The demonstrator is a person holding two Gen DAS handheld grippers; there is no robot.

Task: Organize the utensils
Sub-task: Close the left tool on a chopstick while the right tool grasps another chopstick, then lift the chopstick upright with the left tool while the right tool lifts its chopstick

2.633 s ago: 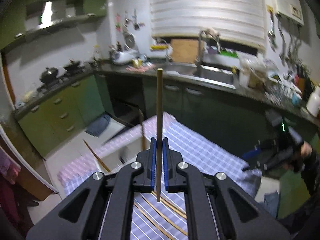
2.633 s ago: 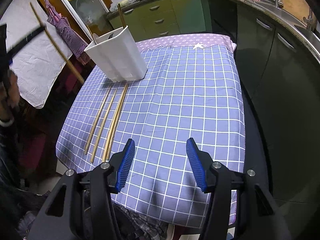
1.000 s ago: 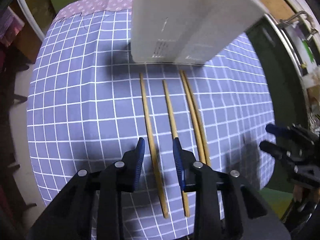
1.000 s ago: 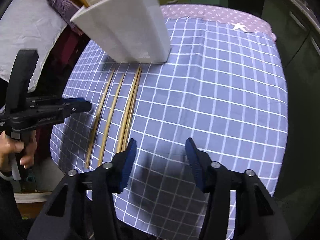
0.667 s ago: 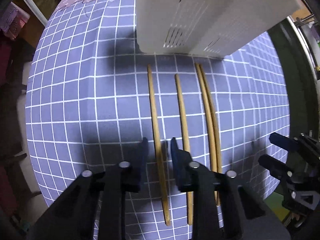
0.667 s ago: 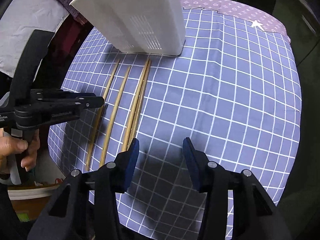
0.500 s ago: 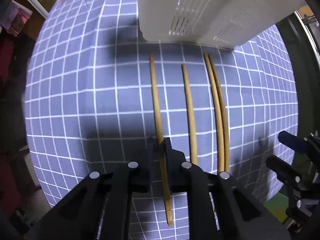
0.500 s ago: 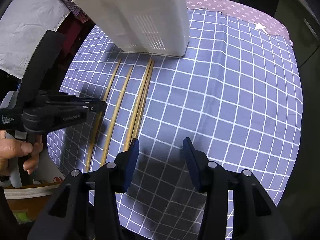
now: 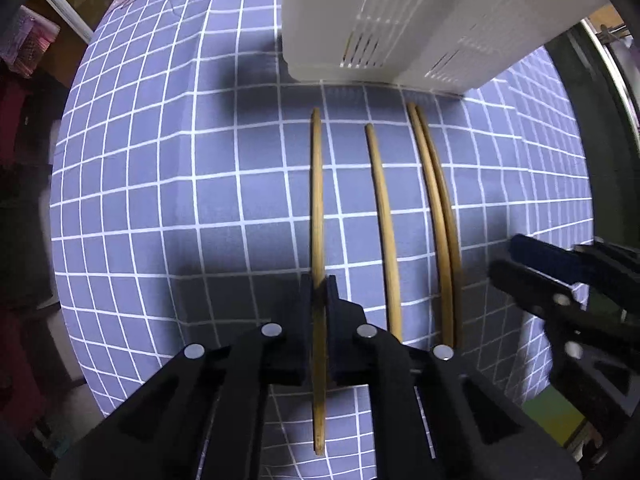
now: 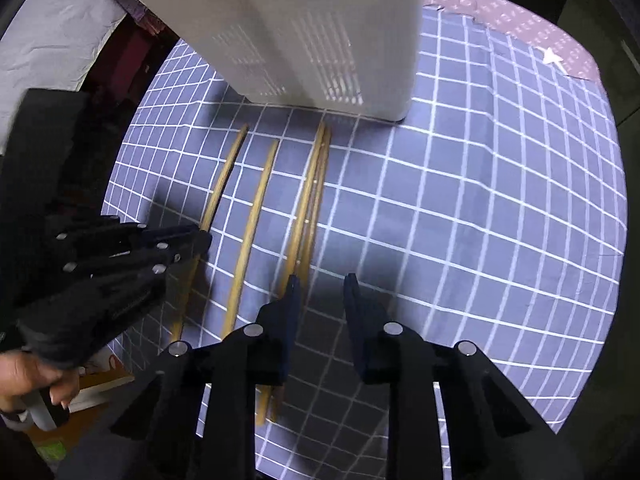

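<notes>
Both fingers [image 9: 319,286] now clamped on leftmost chopstick [image 9: 317,184], earlier apart; right gripper [image 10: 320,284] narrowing, empty.

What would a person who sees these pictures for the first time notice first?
Four wooden chopsticks lie side by side on the blue checked tablecloth, in front of a tall white utensil holder. The left gripper is shut on the leftmost chopstick. The right gripper is closing beside the touching pair, with nothing between its fingers.
</notes>
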